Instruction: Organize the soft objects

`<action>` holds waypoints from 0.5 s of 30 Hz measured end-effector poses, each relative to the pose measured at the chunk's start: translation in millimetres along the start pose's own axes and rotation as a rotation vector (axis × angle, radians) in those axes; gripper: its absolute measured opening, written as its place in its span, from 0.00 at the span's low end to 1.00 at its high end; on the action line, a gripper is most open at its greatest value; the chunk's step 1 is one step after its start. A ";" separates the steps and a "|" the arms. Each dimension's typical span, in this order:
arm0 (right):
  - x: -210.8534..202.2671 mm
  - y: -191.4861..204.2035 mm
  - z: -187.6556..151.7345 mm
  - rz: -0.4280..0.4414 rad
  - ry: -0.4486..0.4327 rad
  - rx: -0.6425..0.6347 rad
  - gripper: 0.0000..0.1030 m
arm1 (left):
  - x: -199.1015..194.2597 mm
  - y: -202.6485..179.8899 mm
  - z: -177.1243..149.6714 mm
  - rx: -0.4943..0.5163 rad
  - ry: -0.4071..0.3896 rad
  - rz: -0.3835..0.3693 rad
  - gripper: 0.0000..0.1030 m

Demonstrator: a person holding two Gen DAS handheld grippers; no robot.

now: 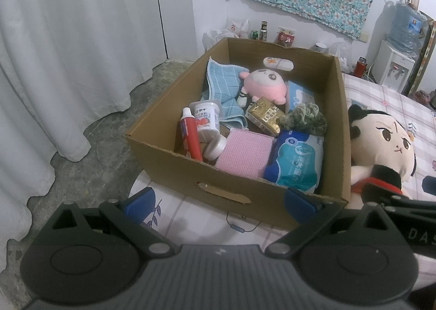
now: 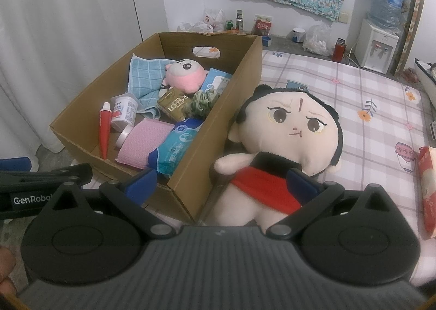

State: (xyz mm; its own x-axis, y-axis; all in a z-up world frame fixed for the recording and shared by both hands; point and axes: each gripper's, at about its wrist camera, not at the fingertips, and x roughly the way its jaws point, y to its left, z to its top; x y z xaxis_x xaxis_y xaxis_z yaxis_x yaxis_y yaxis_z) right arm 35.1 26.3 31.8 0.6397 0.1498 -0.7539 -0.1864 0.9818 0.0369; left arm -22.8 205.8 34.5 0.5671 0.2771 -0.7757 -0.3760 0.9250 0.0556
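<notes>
Two grippers are yours here, and both stand with their blue pads spread wide, holding nothing. Your right gripper (image 2: 222, 183) hangs just over the big doll (image 2: 286, 133), which lies face up on the checked bedsheet (image 2: 354, 92), touching the right wall of the cardboard box (image 2: 231, 108); the doll's red band sits between your fingers, and the box corner crowds your left pad. Your left gripper (image 1: 219, 202) hovers before the near wall of that box (image 1: 218, 182), at its handle slot, with the doll (image 1: 381, 143) off to its right. Inside the box you have one of each: a pink sponge (image 1: 246, 152), a blue wipes pack (image 1: 297, 165), a red tube (image 1: 190, 135), a white tape roll (image 1: 215, 148), a white cup (image 1: 205, 118), a gold packet (image 1: 265, 116), a green scrunchie (image 1: 306, 116), a blue checked cloth (image 1: 220, 84), a pink plush (image 1: 264, 84) and a pale blue pack (image 1: 299, 96). One red packet (image 2: 427, 190) lies on the sheet at your far right. Beyond stand one water dispenser (image 2: 377, 40) and one red flask (image 2: 340, 49).
</notes>
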 end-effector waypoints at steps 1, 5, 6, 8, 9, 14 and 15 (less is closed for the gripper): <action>0.0 0.3 -0.1 0.000 0.000 0.002 0.99 | -0.1 0.1 -0.2 0.000 0.000 0.000 0.98; -0.4 0.1 -0.7 0.000 0.000 0.002 0.99 | -0.6 0.4 -0.4 -0.001 0.001 -0.002 0.98; -0.4 -0.1 -0.7 0.000 0.000 0.002 0.99 | -0.3 0.4 -0.4 -0.001 0.000 -0.001 0.98; -0.2 -0.1 -0.6 0.000 0.000 0.002 0.99 | -0.3 0.5 -0.5 -0.001 0.000 -0.001 0.98; -0.1 -0.4 -0.5 -0.001 0.001 0.002 0.99 | -0.4 0.5 -0.6 -0.001 0.000 -0.001 0.98; -1.6 1.1 -2.6 -0.001 0.003 0.005 0.99 | 0.5 0.8 -0.2 -0.002 0.001 -0.001 0.98; -1.4 1.0 -2.3 -0.001 0.003 0.005 0.99 | 0.0 0.9 -0.7 -0.001 0.002 -0.002 0.98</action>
State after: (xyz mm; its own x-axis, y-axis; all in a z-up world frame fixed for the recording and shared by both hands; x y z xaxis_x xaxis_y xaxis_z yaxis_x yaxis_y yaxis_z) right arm 32.3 26.7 31.4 0.6374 0.1486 -0.7561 -0.1824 0.9824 0.0394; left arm -23.6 206.5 34.2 0.5665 0.2749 -0.7769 -0.3757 0.9252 0.0534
